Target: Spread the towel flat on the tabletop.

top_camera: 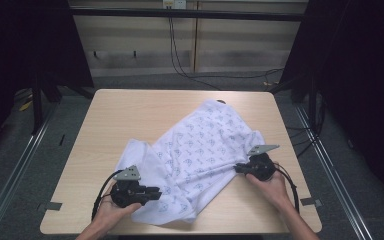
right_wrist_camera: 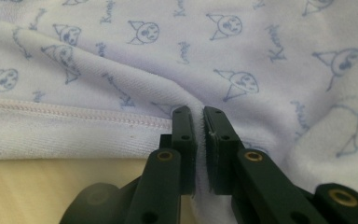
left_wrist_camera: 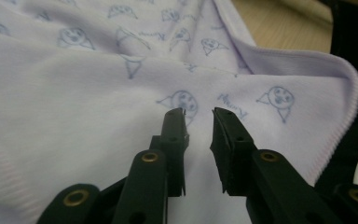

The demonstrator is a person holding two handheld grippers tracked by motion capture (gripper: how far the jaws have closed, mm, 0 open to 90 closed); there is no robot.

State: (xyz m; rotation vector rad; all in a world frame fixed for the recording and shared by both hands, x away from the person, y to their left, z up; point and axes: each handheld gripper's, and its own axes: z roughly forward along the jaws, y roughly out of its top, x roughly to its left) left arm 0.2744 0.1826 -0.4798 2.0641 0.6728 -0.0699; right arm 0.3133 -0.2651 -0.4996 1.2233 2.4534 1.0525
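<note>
A white garment (top_camera: 200,150) printed with small blue cat faces lies crumpled on the bench (top_camera: 125,115), stretching from near the far right corner down to the near edge. The left tongs (top_camera: 156,192) sit over its near left part, jaws apart with nothing between them, the cloth (left_wrist_camera: 98,107) just beyond the tips. The right tongs (top_camera: 237,168) are at its right edge, clamped on a fold of the fabric (right_wrist_camera: 121,74) beside a stitched hem. Cables hang down the wall beyond the far edge.
</note>
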